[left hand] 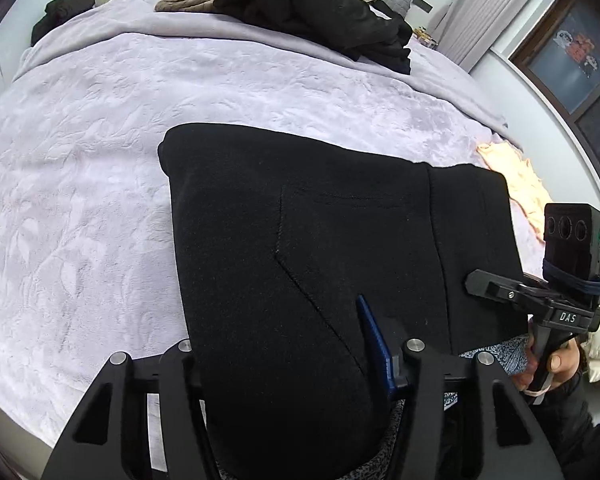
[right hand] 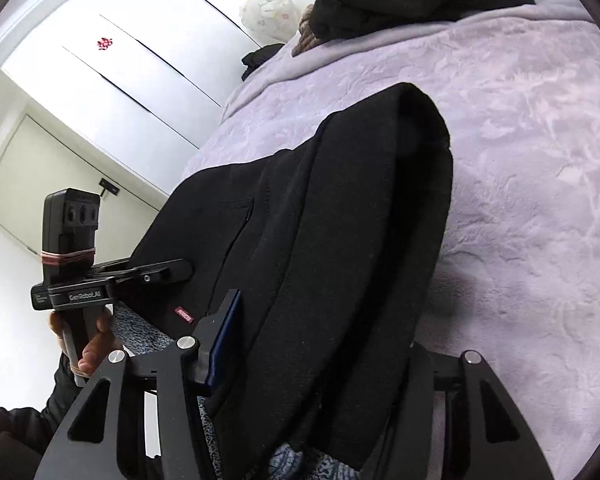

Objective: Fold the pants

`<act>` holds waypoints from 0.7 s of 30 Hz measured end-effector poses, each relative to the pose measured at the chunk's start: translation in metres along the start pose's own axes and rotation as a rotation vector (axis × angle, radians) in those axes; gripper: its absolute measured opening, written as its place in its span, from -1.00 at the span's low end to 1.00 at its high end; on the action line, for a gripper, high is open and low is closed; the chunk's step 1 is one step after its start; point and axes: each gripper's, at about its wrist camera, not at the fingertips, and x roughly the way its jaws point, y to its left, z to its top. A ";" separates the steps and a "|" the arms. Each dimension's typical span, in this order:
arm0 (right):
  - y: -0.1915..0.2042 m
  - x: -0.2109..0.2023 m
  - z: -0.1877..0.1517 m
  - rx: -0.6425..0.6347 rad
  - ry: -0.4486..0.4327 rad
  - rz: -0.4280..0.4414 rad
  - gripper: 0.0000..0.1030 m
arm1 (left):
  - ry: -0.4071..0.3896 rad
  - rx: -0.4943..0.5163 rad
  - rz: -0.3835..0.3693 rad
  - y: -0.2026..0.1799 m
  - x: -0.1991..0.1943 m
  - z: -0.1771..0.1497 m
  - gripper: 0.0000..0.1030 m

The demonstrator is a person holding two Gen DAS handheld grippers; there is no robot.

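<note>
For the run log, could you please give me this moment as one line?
fold pants | left gripper shut on pants | right gripper shut on pants | pants folded, on bed

Both wrist cameras look close along their fingers, sharing the black pants (left hand: pixel 300 248) and, seemingly, the lilac bedspread (right hand: pixel 532 160).

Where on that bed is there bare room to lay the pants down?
The blanket lies bare left of the pants and beyond them, up to the black clothes pile. In the right wrist view it is also bare on their right. Crowded: the headboard end, and the right edge with a peach cloth.
</note>
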 end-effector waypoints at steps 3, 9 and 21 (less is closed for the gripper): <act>-0.003 -0.032 0.012 -0.004 -0.054 0.000 0.10 | -0.002 -0.012 -0.051 -0.015 -0.003 0.012 0.11; -0.023 -0.093 0.043 -0.016 -0.130 -0.102 0.10 | -0.005 0.011 -0.133 -0.071 0.022 0.065 0.11; -0.151 -0.096 0.042 0.292 -0.082 -0.151 0.45 | 0.158 -0.079 -0.171 -0.086 0.141 0.092 0.70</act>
